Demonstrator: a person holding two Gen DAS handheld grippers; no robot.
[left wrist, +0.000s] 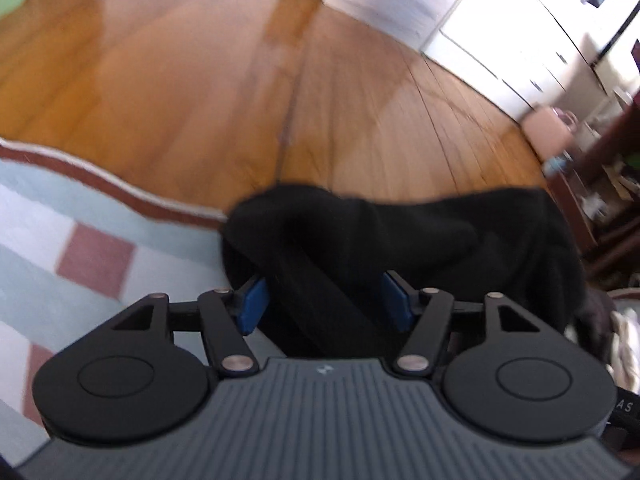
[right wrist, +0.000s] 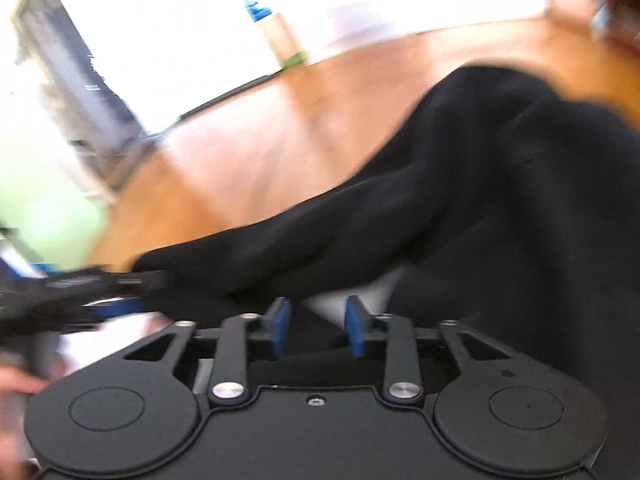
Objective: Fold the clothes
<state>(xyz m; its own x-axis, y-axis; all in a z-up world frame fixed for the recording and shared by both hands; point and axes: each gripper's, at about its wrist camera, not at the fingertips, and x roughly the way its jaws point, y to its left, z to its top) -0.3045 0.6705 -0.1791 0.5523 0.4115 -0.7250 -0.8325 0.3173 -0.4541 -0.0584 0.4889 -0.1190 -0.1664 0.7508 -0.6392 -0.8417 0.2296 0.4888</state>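
Note:
A black garment (left wrist: pixel 400 232) lies bunched at the edge of a checked rug (left wrist: pixel 60 248), with a fold of it running back between the jaws of my left gripper (left wrist: pixel 324 302). That gripper's blue pads (left wrist: pixel 252 306) stand wide apart and do not press the cloth, so it is open. In the right wrist view the same black garment (right wrist: pixel 460 160) rises in a long ridge ahead of my right gripper (right wrist: pixel 318 326). Its pads (right wrist: pixel 280 326) are apart, with a pale patch and dark cloth showing in the gap. Both views are blurred.
Wooden floor (left wrist: pixel 200 80) stretches beyond the rug. White cabinets (left wrist: pixel 500 20) line the far wall and dark wooden furniture (left wrist: pixel 600 184) stands at the right. A blurred black and blue gripper-like shape (right wrist: pixel 104 284) and a person's hand (right wrist: pixel 16 384) sit at the right wrist view's left edge.

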